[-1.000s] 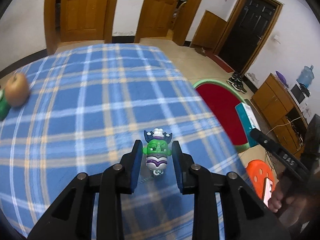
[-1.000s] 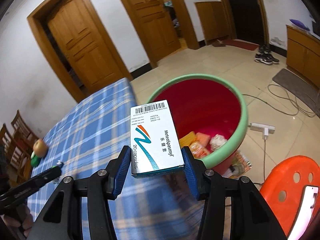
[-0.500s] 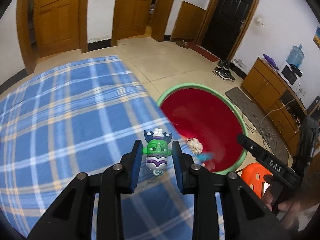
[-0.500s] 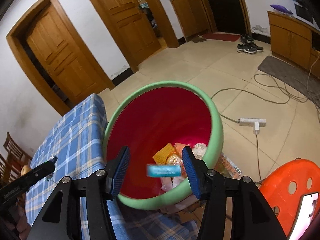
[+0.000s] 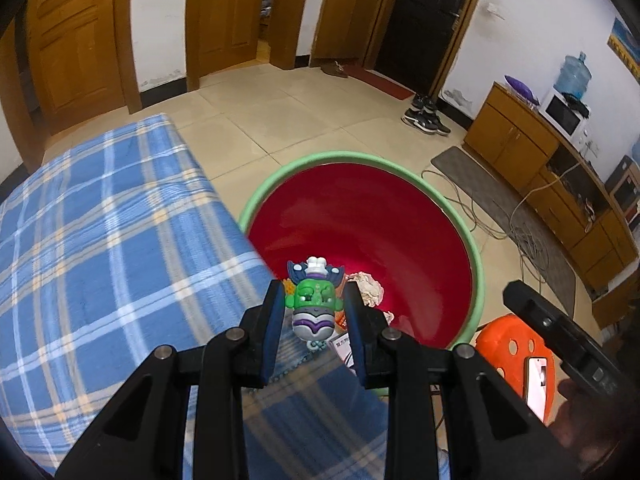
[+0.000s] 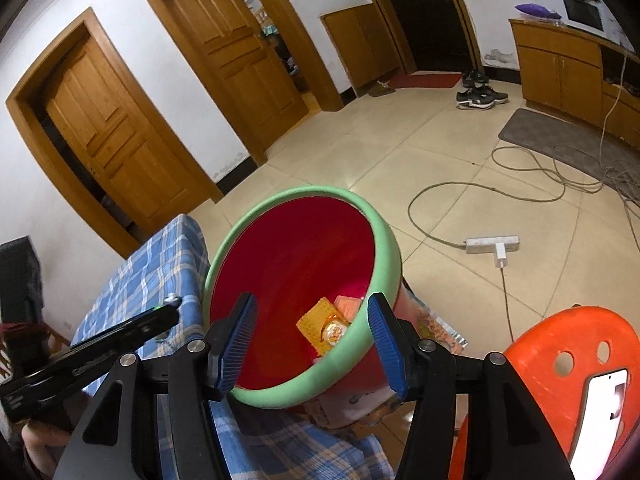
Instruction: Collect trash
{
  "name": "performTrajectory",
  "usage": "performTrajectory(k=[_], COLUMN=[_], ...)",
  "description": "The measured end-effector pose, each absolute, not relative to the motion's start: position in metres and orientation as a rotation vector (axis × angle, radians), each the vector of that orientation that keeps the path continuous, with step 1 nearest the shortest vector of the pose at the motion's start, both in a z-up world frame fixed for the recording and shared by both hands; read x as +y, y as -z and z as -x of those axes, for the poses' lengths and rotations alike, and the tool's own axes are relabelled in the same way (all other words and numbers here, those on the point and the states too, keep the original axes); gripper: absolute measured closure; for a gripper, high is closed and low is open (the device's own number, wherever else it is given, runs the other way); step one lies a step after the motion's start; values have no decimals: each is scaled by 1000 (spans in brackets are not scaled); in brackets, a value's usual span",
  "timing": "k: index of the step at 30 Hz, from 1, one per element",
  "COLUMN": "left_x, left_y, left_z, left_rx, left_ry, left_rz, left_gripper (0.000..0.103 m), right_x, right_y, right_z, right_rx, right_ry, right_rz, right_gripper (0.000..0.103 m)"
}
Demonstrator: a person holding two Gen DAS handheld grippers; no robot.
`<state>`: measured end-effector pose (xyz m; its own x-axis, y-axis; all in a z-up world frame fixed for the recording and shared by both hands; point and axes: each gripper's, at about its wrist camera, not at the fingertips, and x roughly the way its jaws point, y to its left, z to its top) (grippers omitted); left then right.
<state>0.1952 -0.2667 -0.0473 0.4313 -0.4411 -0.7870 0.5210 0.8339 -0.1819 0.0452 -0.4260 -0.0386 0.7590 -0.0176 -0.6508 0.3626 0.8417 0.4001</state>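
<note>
My left gripper point(image 5: 315, 307) is shut on a small green and purple toy figure point(image 5: 315, 305) and holds it over the near rim of a red bin with a green rim point(image 5: 460, 224). The bin point(image 6: 386, 240) holds several wrappers, among them an orange packet point(image 6: 322, 324) and crumpled paper point(image 5: 368, 286). A white medicine box point(image 5: 343, 350) lies inside it, partly hidden by my fingers. My right gripper point(image 6: 314, 338) is open and empty just above the bin's near rim. The left gripper also shows at the left of the right wrist view point(image 6: 120, 334).
A table with a blue plaid cloth point(image 5: 100, 248) stands left of the bin. An orange plastic stool point(image 6: 568, 364) with a phone point(image 6: 600, 404) on it stands to the right. Cables and a power strip point(image 6: 492, 244) lie on the tiled floor beyond.
My right gripper opened and dropped the medicine box into the bin. My left gripper carried the toy figure from over the table to the bin's near edge.
</note>
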Motion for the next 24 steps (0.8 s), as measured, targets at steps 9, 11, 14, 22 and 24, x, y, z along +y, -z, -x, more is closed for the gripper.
performTrajectory(k=[9,11,14,22,24], left_x=[-262,-256,-247,-206,-195], left_y=[42,37,30,14,10], left_z=[-198,-194,-186,-154,-145], left_rx=[947,937,926,918,915], left_ry=[582,572,547,472,451], left_rz=[-59,-49,-31,23,38], left_gripper=[53,51,48,38,36], right_x=[-421,-418,-411,-386,-375], right_y=[35,32,26,7,2], right_z=[-43,-41,-37,-17,-9], right_rx=[680,678,674,639,623], right_ry=[208,196,187,155,142], right_rz=[-533,-528,-512,-468,-454], right_gripper=[44,44,44,33,27])
